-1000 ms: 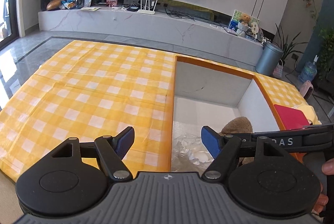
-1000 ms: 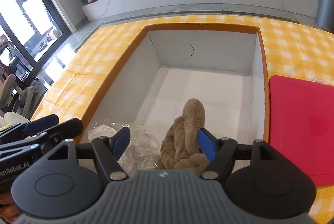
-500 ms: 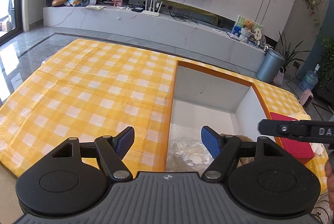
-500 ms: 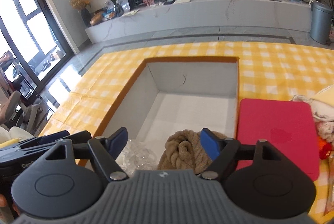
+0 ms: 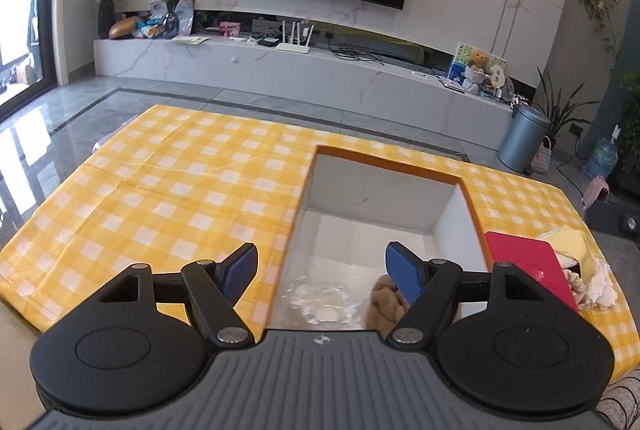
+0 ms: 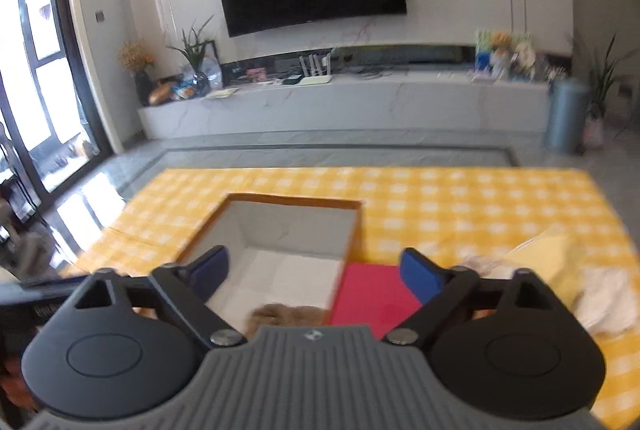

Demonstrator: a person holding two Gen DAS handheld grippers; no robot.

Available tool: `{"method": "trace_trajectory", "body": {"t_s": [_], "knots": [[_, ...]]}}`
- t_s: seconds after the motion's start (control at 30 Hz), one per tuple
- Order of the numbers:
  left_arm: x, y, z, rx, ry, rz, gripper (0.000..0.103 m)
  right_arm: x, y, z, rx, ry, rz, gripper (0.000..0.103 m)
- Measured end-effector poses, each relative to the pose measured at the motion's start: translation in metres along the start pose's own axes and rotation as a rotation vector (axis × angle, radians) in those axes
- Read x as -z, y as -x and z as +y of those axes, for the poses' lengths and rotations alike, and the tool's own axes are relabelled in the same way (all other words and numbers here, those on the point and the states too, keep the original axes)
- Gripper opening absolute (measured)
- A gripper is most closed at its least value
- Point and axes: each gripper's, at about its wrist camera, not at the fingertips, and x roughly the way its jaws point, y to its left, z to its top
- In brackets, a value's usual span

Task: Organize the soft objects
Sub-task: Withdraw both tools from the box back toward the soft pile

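Note:
A white box with an orange rim (image 5: 460, 185) (image 6: 296, 201) sits sunk in the yellow checked cloth. A brown plush braid (image 5: 386, 304) (image 6: 288, 312) lies at its near end beside crumpled clear plastic (image 5: 320, 304). My left gripper (image 5: 322, 270) hangs open above the box's near left corner, nothing between its pads. My right gripper (image 6: 316, 272) is above the box's near right corner; its jaws are opening wide with nothing between them, the braid lying loose below. A pile of soft cloths, yellow (image 5: 572, 242) (image 6: 540, 256) and white (image 5: 602, 288) (image 6: 604, 298), lies at the right.
A red flat board (image 5: 528, 262) (image 6: 372, 294) lies right of the box. The yellow checked cloth (image 5: 160, 189) stretches wide to the left. Beyond the table are a grey floor, a marble TV bench (image 5: 320, 69) and a grey bin (image 5: 524, 135).
My right gripper let go of the brown braid, which now lies in the box, and rose and drew back with its jaws spreading. My left gripper lifted a little; the right gripper left its view.

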Motion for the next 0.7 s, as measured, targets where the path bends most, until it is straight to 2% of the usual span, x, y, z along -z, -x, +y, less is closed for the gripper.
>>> {"method": "trace_trajectory", "body": {"t_s": [0.1,0.17,0.27,0.47,0.6,0.7], "knots": [[-0.001,-0.001,-0.026,0.013,-0.047,0.002,0.086,0.009,0.021,-0.014,0.099,0.105,-0.037,0.096],[0.001,-0.006,-0.044,0.038,-0.077,0.021,0.086,0.015,0.029,-0.034,0.143,0.095,-0.032,0.096],[0.006,-0.016,-0.072,0.079,-0.126,0.068,0.086,0.023,0.034,-0.073,0.165,0.003,-0.012,0.096],[0.020,-0.031,-0.132,0.124,-0.244,0.125,0.086,0.049,0.031,-0.147,0.288,-0.155,0.028,0.096],[0.029,-0.042,-0.168,0.157,-0.302,0.173,0.086,0.066,0.023,-0.189,0.312,-0.269,0.060,0.096],[0.035,-0.049,-0.191,0.154,-0.330,0.197,0.086,0.076,0.016,-0.210,0.325,-0.319,0.077,0.095]]}}
